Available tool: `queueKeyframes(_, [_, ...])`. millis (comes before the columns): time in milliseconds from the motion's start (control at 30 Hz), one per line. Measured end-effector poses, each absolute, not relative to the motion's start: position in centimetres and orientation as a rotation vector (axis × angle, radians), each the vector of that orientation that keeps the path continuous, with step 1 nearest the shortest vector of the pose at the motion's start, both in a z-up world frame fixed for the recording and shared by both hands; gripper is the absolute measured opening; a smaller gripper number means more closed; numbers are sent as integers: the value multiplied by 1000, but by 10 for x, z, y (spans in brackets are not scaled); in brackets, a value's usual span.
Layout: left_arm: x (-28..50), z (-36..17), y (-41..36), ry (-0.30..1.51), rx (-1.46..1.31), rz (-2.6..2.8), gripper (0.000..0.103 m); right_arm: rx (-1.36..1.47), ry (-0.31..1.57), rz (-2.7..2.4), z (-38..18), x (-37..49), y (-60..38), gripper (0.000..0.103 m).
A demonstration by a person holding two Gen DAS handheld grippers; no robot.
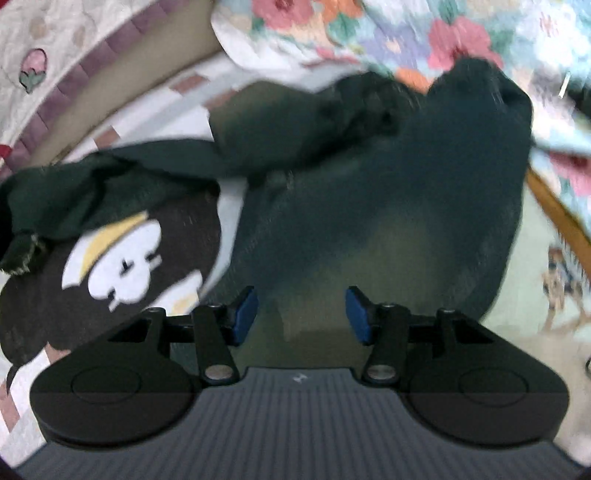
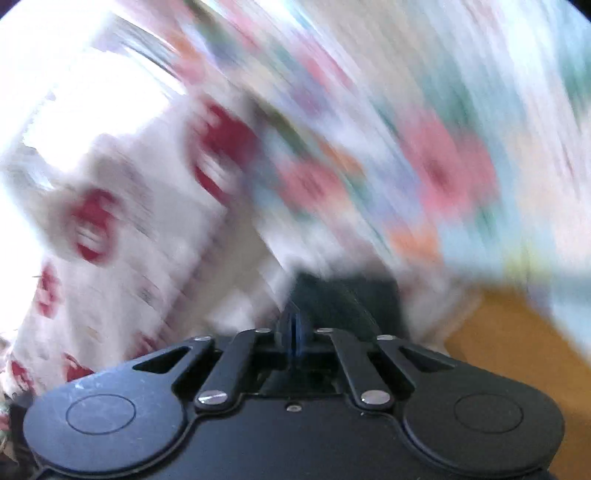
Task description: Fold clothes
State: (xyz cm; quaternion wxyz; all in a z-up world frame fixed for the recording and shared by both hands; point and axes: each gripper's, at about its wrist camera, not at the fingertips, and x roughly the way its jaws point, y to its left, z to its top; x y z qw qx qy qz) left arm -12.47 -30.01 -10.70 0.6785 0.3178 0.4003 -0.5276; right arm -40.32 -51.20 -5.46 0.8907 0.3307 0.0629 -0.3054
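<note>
Dark green crumpled cloth garment (blurred) spread on the floral bedding before the left gripper, jaws parted; right gripper clenched on dark fabric.

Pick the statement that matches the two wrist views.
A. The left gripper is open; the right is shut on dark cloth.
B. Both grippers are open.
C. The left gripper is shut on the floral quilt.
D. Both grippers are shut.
A: the left gripper shows a wide gap between its blue pads over the dark green garment, while the right gripper has its pads pressed together on dark cloth.
</note>
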Motion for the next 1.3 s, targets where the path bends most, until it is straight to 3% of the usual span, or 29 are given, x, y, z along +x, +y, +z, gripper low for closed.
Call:
queueKeyframes(100, [-129,-116,-297,933,733,-1189,52,525,186,-719,-23,-414,-513,0])
queueKeyframes(233, [-130,-125,-297,966,730,-1177,52,553,380,-728,-36,-406,-524,3])
queueKeyframes(267, [-130,-125,-298,967,732,-1176,52,552,395,-707,-38,-400,-520,8])
queueKeyframes(400, [-125,-111,-291,915,699,-1135,52,496,441,-585,-42,-361,-498,13])
queueKeyframes(500, [-109,-97,-277,856,659,-1063,52,436,496,-485,-43,-319,-484,30])
queueKeyframes(700, [-39,-72,-217,751,570,-796,52,265,510,-281,-24,-240,-446,41])
queueKeyframes(833, [13,-60,-171,747,446,-658,54,37,481,-155,-6,-187,-432,62])
queueKeyframes(900, [38,-57,-154,754,370,-610,54,-71,451,-131,1,-161,-432,63])
queueKeyframes(1100, [97,-60,-134,737,267,-507,59,-215,592,-7,18,-47,-431,61])
queueKeyframes(1133, [107,-60,-131,733,250,-490,59,-237,621,5,18,-29,-429,49])
queueKeyframes(1167, [116,-61,-128,730,233,-473,59,-261,646,7,18,-12,-426,24])
queueKeyframes(1200, [126,-61,-124,727,216,-456,59,-276,677,10,17,8,-424,6])
queueKeyframes(1233, [133,-64,-124,728,209,-447,59,-274,707,14,14,28,-421,0])
queueKeyframes(1300, [145,-72,-127,731,205,-435,56,-245,747,20,4,62,-418,0])
